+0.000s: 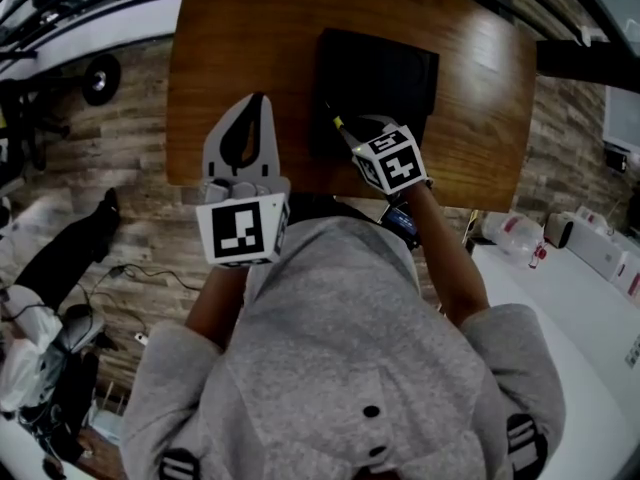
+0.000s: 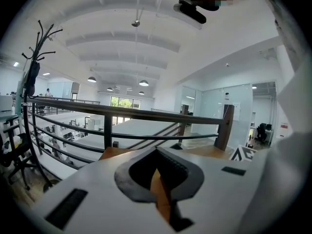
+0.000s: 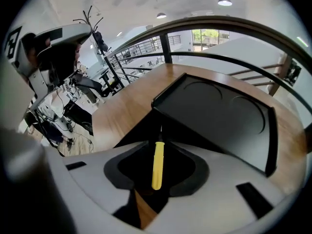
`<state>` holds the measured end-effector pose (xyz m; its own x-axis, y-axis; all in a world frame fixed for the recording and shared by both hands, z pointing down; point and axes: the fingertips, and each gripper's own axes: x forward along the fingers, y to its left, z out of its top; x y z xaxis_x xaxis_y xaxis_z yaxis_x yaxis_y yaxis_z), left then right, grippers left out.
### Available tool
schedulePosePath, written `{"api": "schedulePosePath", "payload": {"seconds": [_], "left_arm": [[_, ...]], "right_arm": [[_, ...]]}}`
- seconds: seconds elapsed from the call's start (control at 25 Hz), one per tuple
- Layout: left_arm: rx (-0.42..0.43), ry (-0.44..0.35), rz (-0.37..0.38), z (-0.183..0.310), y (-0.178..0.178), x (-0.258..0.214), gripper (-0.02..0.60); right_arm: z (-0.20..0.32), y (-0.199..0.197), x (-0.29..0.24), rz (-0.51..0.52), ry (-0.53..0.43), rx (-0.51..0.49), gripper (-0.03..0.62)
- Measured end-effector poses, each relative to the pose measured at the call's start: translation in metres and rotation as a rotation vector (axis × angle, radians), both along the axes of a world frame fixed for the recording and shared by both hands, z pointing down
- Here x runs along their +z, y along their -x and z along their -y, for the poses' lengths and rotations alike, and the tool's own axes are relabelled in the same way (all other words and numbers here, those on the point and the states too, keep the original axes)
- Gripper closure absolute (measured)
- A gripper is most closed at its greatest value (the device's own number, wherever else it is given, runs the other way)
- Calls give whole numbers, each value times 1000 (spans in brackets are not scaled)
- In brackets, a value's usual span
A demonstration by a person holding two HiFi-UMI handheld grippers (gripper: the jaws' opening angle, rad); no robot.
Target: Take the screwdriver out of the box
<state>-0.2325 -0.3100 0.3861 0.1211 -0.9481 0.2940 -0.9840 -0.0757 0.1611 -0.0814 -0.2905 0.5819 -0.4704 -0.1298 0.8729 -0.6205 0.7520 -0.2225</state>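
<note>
1. The right tongs [image 1: 347, 128] [image 3: 158, 141] hang over the near left corner of the black box [image 1: 380, 68] [image 3: 219, 116] and point steeply down.
2. The screwdriver [image 1: 338, 123] [image 3: 157, 165] stands between these tongs. In the right gripper view its yellow handle runs along the middle of the dark opening between the two jaws. The end of the handle is toward the camera and the thin metal shaft is toward the box.
3. The tips of the right tongs are clenched on the far end of the yellow handle, one tip on each side. Further back the handle does not touch the jaws.
4. The shaft comes out past the tips and points at the near corner of the box. I cannot tell whether the point of the shaft touches the box.
5. In the head view only a short yellow part and the dark shaft show, just to the left of the right tongs and at the left edge of the box.
6. The box lies flat on the wooden worktop [image 1: 250, 38] [image 3: 126, 111], to the right of its middle.
7. The left tongs [image 1: 258, 103] [image 2: 157, 150] are clenched with nothing in them. Their tips meet, and through the opening behind the tips only the wood of the worktop shows.
8. The left tongs are over the near left part of the worktop, well apart from the box and the screwdriver.
</note>
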Motion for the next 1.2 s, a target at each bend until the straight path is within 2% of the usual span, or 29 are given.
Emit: {"api": "schedulePosePath", "payload": {"seconds": [0.04,0.32,0.64,0.88,1.2], "left_arm": [[-4,2,-4,1,1,0,568],[-19,17,-9,-3,7,4,568],[-25,37,-14,-5,13,7,568],[-27,46,-15,1,15,10,568],[-26,45,-17,2,17,13,568]], "right_arm": [[-1,1,4,-3,12,-7,467],[-5,0,26,-45,62,-7,467],[-7,3,43,-114,67,-41,467],[-6,2,50,-188,90,-48,493],[-2,5,50,-244,38,-96,496]]}}
